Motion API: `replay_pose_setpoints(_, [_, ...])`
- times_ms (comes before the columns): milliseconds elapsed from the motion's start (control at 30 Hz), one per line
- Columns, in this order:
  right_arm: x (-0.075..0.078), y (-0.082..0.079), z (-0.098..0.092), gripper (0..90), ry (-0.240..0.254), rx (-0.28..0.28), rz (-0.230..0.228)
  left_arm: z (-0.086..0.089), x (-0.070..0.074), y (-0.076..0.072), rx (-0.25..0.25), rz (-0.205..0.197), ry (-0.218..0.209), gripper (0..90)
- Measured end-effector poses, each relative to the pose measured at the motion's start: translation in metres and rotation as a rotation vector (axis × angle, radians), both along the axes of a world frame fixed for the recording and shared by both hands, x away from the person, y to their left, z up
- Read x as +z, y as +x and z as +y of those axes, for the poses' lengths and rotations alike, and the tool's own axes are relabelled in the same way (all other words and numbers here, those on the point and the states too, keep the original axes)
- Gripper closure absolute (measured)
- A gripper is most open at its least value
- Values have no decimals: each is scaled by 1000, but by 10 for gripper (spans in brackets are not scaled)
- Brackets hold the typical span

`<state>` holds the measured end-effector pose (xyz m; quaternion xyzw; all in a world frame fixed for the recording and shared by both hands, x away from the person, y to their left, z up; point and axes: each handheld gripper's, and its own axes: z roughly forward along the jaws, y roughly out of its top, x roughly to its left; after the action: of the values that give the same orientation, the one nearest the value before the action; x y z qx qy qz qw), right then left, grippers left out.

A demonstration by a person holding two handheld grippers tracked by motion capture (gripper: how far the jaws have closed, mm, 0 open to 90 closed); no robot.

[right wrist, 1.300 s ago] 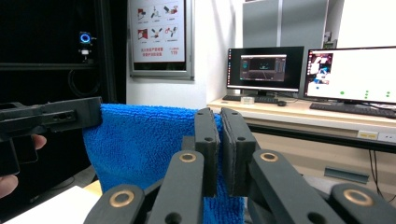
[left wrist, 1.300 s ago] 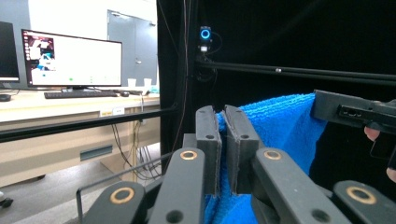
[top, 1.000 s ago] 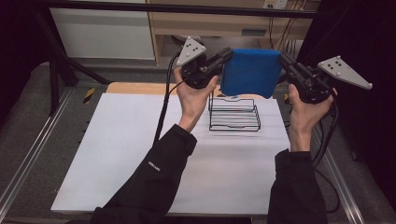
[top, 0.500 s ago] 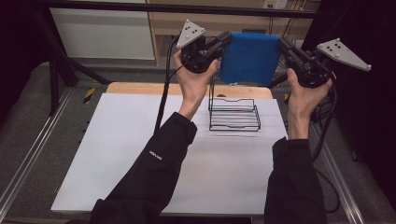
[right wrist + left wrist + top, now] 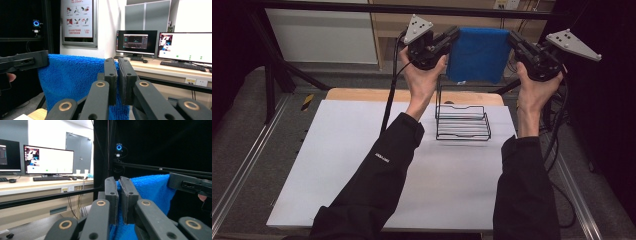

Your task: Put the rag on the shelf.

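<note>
A blue towel [image 5: 477, 54] hangs stretched between my two grippers, high above the far edge of the table. My left gripper [image 5: 453, 36] is shut on the towel's left top corner, and my right gripper [image 5: 514, 39] is shut on its right top corner. In the left gripper view the jaws pinch the blue towel [image 5: 150, 195] at its edge, with the right gripper [image 5: 190, 185] across from it. The right gripper view has its own jaws clamped on the towel [image 5: 75, 80], the left gripper [image 5: 23, 61] at the far corner. A black wire rack [image 5: 462, 121] stands on the table below the towel.
A white sheet [image 5: 362, 165] covers the wooden table [image 5: 362, 94]. Metal rails [image 5: 242, 170] run along both sides. Cables trail from the grippers down past the forearms. Desks with monitors [image 5: 48, 160] stand beyond the black frame.
Both grippers have lifted the towel higher and farther from me; it now hangs clear above the wire rack instead of in front of its top.
</note>
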<state>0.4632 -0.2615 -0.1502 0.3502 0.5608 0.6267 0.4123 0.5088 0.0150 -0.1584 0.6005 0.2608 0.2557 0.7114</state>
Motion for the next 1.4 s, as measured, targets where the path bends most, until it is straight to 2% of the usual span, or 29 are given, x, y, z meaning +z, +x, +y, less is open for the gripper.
replay_pose_setpoints(267, [-5,15,-2,864,-10,0,27,-2,-7,10,12,2,14,850])
replay_pose_setpoints(500, [-14,20,-4,864,-20,1,45,-3,-17,15,6,16,26,849])
replay_pose_setpoints(833, [-29,20,-7,864,-46,8,75,-4,-32,14,-7,26,57,849])
replay_pose_setpoints(1100, [-46,18,-11,864,-59,18,109,-3,-48,11,-28,51,78,849])
replay_pose_setpoints(1400, [-53,13,-11,863,-86,23,135,-2,-63,8,-43,71,103,849])
